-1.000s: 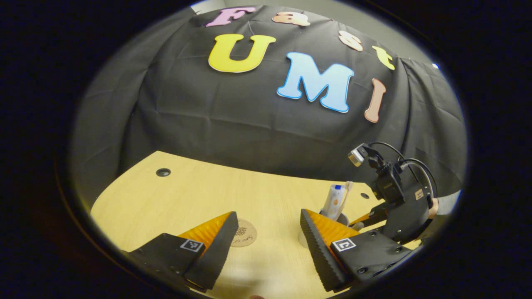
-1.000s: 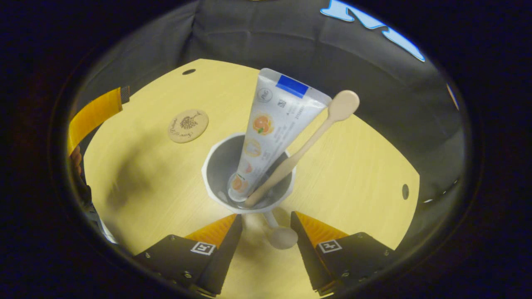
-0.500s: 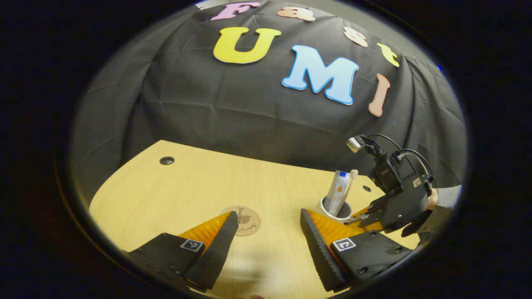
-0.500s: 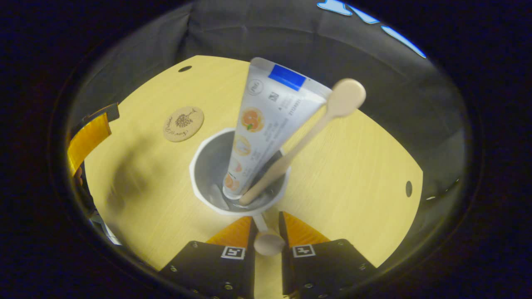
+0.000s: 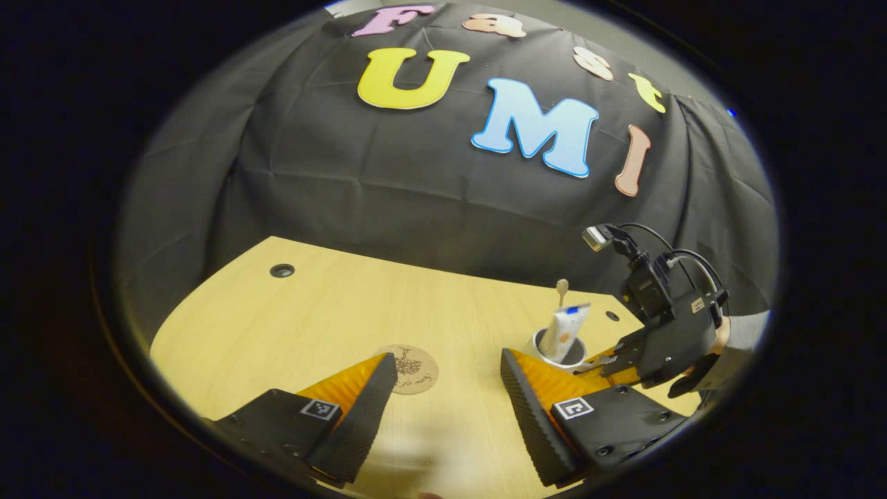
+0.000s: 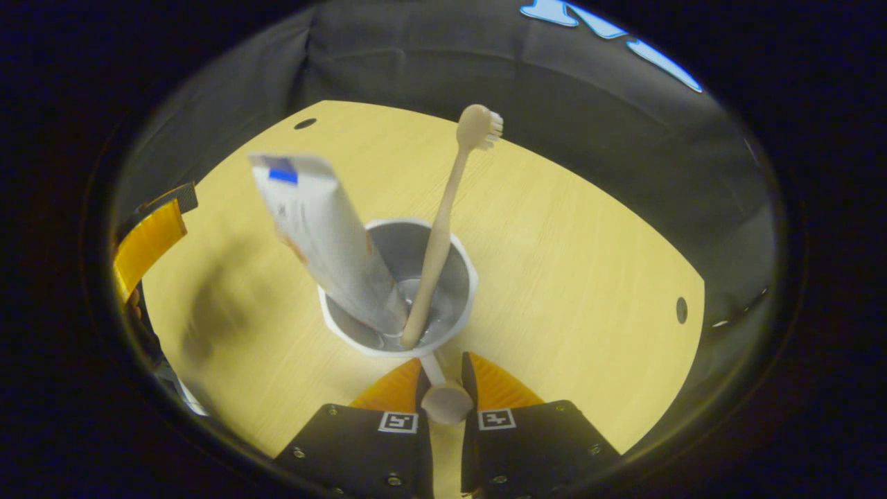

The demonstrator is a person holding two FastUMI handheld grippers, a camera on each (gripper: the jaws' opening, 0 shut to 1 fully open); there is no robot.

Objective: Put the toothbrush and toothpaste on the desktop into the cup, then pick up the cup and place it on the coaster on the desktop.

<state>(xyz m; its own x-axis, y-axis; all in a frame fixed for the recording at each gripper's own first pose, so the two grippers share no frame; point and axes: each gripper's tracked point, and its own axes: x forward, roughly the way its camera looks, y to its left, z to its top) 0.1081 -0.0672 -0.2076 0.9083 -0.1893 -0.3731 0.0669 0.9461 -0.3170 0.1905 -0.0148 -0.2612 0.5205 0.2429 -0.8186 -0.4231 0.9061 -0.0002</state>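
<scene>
A white cup [image 6: 398, 291] stands near the middle of the desktop in the right gripper view. My right gripper [image 6: 442, 364] is shut on its knobbed handle [image 6: 447, 400]. Inside the cup, the toothpaste tube [image 6: 326, 242] leans left and the pale toothbrush [image 6: 443, 222] stands nearly upright, bristles up. In the left gripper view, the cup [image 5: 558, 352] with toothpaste [image 5: 565, 324] and toothbrush [image 5: 561, 290] sits to the right, with the right gripper [image 5: 608, 360] at it. The round wooden coaster [image 5: 414, 369] lies just past my open left gripper [image 5: 447, 360]. I cannot tell whether the cup touches the table.
The light wooden desktop [image 5: 312, 312] has cable holes at the far left [image 5: 282, 270] and behind the cup [image 5: 608, 315]. A hand [image 5: 721, 339] holds the right gripper. One left finger [image 6: 145, 235] shows at the left edge of the right gripper view.
My right gripper has closed on the cup handle. The toothpaste has tipped over to the left and the toothbrush has swung upright. The left gripper stays open near the coaster.
</scene>
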